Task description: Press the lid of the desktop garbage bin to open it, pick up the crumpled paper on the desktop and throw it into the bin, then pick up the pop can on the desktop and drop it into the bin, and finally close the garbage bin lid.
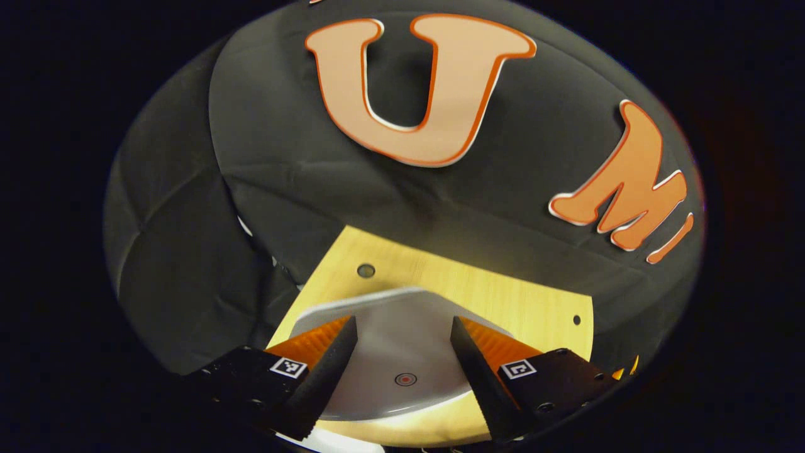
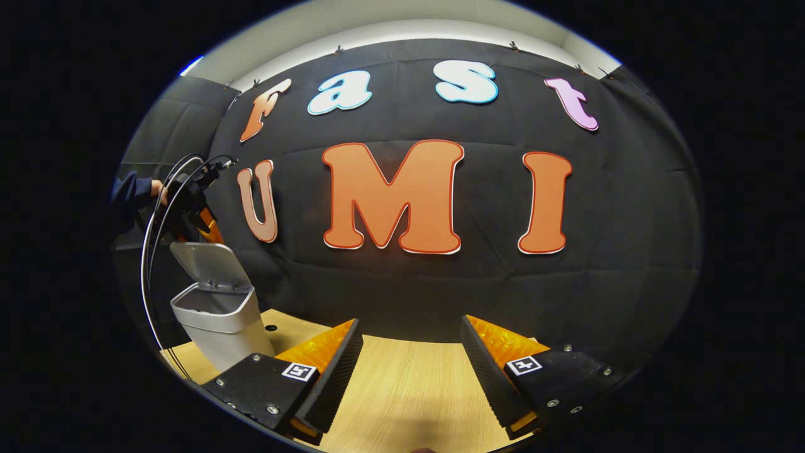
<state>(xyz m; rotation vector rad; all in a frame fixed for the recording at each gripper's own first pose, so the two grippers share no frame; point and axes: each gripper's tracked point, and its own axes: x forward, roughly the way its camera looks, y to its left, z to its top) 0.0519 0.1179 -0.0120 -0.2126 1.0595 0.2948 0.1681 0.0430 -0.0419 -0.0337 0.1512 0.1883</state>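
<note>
both grippers gape wide and empty, left gripper (image 1: 404, 343) above the bin's raised lid (image 1: 402, 352), right gripper (image 2: 412, 352) over bare desktop (image 2: 409, 390).

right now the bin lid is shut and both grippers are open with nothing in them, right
Not quite: the bin's lid is up, standing open above the bin in the right gripper view. The rest holds: left gripper and right gripper are open and empty.

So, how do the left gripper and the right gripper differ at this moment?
The left gripper is up by the raised lid of the bin, while the right gripper is lower, over the bare table. The left gripper's fingers frame the lid; the right gripper's fingers frame tabletop. Both are open and hold nothing.
</note>
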